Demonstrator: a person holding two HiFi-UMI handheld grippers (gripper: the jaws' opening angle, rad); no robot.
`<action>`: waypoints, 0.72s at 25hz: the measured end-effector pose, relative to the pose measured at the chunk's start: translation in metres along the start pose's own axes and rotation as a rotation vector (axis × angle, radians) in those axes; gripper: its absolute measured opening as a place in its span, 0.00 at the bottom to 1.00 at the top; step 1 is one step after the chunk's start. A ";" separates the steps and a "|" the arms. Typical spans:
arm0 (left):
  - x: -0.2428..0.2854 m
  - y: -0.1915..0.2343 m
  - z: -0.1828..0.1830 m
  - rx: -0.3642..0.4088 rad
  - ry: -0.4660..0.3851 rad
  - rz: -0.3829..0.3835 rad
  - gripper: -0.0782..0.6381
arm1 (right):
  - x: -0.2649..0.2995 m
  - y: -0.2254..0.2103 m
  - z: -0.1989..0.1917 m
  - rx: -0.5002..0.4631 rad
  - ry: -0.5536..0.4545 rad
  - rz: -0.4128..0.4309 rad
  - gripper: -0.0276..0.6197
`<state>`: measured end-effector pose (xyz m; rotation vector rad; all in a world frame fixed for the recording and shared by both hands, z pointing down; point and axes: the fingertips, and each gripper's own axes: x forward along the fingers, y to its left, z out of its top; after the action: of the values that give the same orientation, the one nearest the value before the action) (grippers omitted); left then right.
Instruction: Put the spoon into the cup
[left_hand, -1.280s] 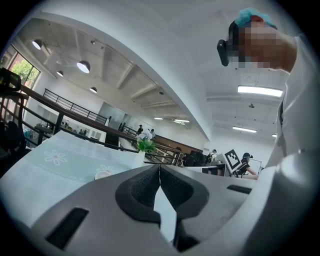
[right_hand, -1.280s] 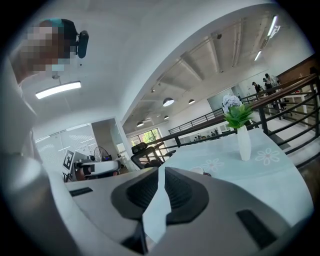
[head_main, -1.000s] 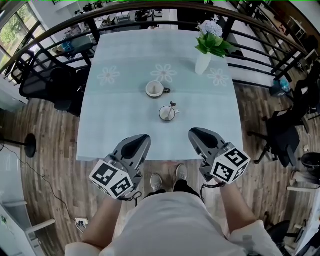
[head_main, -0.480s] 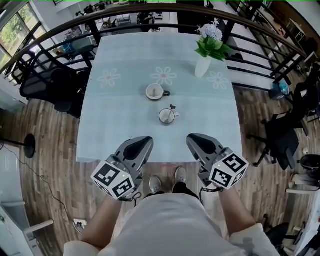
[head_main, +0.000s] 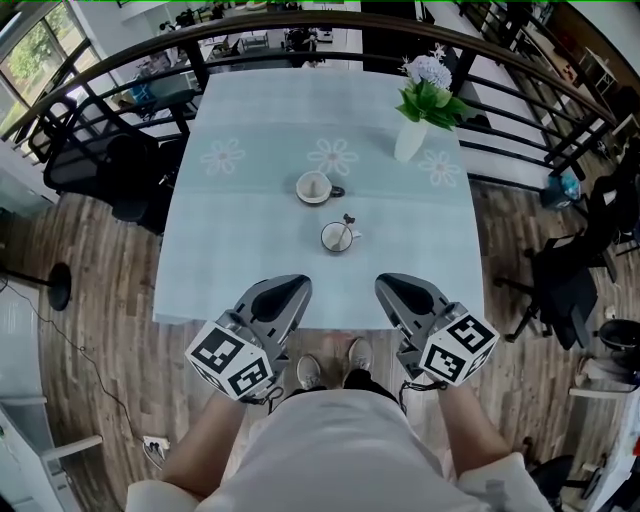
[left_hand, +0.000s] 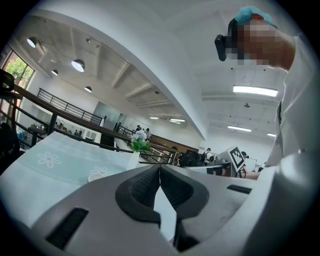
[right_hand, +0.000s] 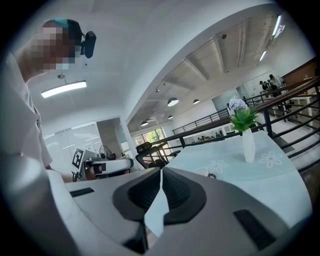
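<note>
Pale daisy-print table (head_main: 230, 250), railing behind it. Spoon (head_main: 346, 222) stands in the nearer cup (head_main: 331, 241), bowl end down, handle leaning out toward 1 o'clock. Second cup (head_main: 313, 186) sits just beyond, at 11 o'clock from the first. My left claw (head_main: 287, 285) and right claw (head_main: 391, 284) hang off the near table edge, each pressed together on nothing. Spoon lies at 1 o'clock from the left claw and 11 from the right, about equally near both. I judge the task done.

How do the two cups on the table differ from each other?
The nearer cup holds a spoon; the farther cup holds none. The farther cup's handle looks dark; the nearer cup's looks pale. Both stand upright on the table, handles toward the right.
</note>
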<state>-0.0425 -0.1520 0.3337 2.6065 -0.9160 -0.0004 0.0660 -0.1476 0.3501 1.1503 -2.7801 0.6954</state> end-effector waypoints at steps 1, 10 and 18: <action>0.000 0.000 0.000 -0.001 -0.002 0.000 0.14 | 0.000 0.000 0.000 -0.001 0.000 0.000 0.09; 0.002 -0.001 -0.002 -0.002 -0.003 0.004 0.14 | -0.001 -0.002 -0.002 -0.008 0.001 0.002 0.08; 0.002 -0.003 -0.002 -0.001 -0.001 0.008 0.14 | -0.001 -0.001 -0.004 -0.006 0.011 0.011 0.08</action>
<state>-0.0390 -0.1506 0.3347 2.6018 -0.9268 -0.0001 0.0667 -0.1464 0.3538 1.1273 -2.7801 0.6916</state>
